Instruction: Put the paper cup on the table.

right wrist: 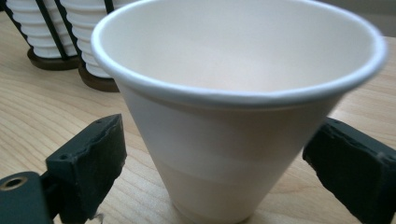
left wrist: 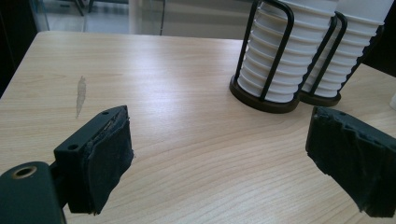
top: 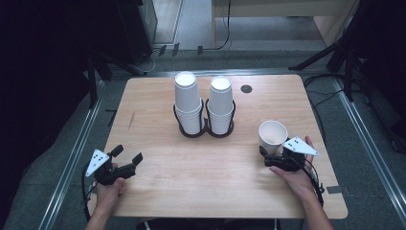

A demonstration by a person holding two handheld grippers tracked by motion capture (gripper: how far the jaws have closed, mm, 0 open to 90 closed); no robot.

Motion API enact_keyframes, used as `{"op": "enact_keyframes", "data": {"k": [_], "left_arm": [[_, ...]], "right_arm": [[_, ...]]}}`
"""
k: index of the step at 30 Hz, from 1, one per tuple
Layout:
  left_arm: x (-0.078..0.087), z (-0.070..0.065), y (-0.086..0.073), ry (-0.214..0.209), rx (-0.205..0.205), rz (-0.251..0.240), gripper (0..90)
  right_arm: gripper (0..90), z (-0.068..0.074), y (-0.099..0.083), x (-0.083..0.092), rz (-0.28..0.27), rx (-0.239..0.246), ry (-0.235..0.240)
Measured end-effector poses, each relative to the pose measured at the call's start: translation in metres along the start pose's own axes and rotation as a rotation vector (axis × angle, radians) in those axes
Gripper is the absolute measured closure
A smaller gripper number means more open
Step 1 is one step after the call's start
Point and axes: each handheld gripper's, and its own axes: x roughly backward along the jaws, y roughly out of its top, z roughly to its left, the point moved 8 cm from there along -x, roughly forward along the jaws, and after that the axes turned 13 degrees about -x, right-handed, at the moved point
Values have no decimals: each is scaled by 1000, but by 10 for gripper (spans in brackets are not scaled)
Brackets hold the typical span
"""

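A single white paper cup stands upright on the wooden table at the right. My right gripper reaches it from the near side. In the right gripper view the cup sits between the two black pads, with a gap on each side, so the gripper is open around it. At the near left, my left gripper rests low over the table, open and empty. Two tall stacks of white cups stand in a black wire holder at the table's middle back.
The cup stacks lie ahead and to the right in the left gripper view, and at the upper left in the right gripper view. A dark round hole sits in the table behind the stacks. Bare wood lies between the hands.
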Motion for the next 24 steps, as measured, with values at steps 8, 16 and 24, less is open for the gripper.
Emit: {"op": "enact_keyframes", "data": {"k": [8,16,24], "left_arm": [[1,-1,-1,7,2,4,73],[5,-1,-4,21,4,21,72],[23,8,-6,49,26,16,72]], "right_arm": [[17,-10,5,16,-28,-23,7],[5,-22,10,36,-76,-24,-10],[5,-35,7,60,-112,-44,-34]]}}
